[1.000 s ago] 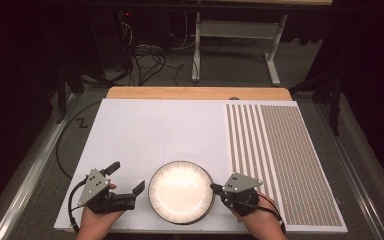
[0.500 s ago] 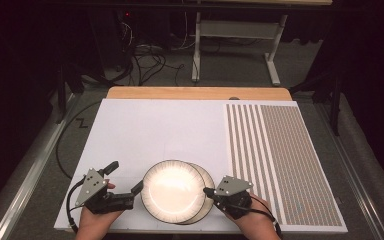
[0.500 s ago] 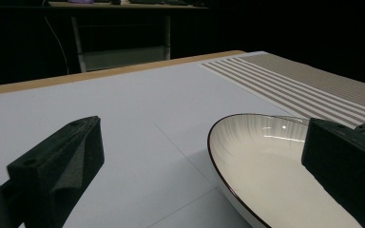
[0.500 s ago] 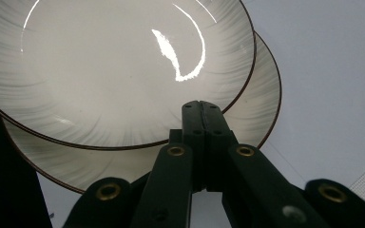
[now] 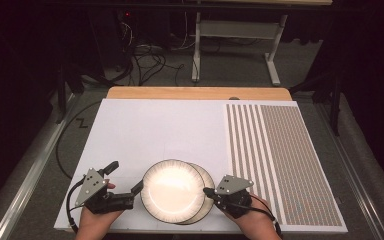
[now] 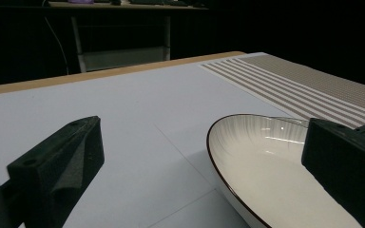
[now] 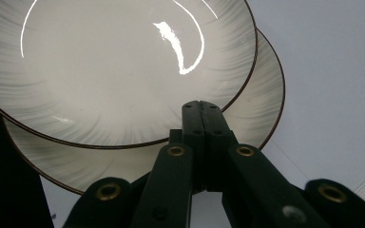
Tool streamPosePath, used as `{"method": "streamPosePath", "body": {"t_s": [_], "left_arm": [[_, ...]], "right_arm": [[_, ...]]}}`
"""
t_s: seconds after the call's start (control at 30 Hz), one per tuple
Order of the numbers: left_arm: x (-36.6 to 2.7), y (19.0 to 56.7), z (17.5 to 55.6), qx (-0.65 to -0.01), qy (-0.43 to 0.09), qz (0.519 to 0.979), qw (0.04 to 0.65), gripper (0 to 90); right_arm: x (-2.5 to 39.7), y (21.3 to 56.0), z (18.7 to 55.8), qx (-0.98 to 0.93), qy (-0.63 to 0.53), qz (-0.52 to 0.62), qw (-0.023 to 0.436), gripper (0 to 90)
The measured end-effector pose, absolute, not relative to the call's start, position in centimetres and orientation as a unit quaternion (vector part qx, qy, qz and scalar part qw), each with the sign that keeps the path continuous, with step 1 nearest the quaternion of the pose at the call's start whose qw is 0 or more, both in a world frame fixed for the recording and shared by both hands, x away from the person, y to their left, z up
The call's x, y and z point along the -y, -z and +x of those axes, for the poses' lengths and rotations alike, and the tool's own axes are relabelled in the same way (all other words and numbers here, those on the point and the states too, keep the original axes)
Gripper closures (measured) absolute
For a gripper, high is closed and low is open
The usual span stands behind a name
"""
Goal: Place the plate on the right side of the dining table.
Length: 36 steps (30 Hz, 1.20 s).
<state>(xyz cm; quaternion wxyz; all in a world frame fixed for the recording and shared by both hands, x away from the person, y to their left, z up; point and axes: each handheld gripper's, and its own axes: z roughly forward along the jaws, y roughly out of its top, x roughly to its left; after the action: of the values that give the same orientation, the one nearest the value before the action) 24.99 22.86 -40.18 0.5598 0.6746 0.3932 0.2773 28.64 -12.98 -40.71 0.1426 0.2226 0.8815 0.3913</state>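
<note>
The right gripper [image 5: 211,192] has its fingers pressed together at the rim of the upper white, dark-rimmed ceramic plate [image 5: 172,189], which overlaps a matching lower plate [image 5: 206,199] (offset right) on the white tabletop [image 5: 155,127]. The left gripper [image 5: 127,179] is spread wide, one finger beside the upper plate.

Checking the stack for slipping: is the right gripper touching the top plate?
Touching. In the right gripper view, the right gripper has its jaws pressed together at the rim of the top plate, above the bottom plate.
</note>
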Motion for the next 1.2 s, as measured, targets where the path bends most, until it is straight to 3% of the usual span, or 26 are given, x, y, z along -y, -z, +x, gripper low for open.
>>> {"method": "streamPosePath", "body": {"t_s": [0.77,1.2], "left_arm": [[-23.1,40.1,25.0,-0.397,-0.271,0.673,0.562,0.9],[-23.5,39.2,25.7,-0.434,-0.207,0.681,0.552,0.9]], "right_arm": [[10.5,41.3,28.5,-0.894,-0.379,0.198,0.132,90.0],[10.5,41.3,28.6,-0.893,-0.383,0.198,0.13,90.0]]}}
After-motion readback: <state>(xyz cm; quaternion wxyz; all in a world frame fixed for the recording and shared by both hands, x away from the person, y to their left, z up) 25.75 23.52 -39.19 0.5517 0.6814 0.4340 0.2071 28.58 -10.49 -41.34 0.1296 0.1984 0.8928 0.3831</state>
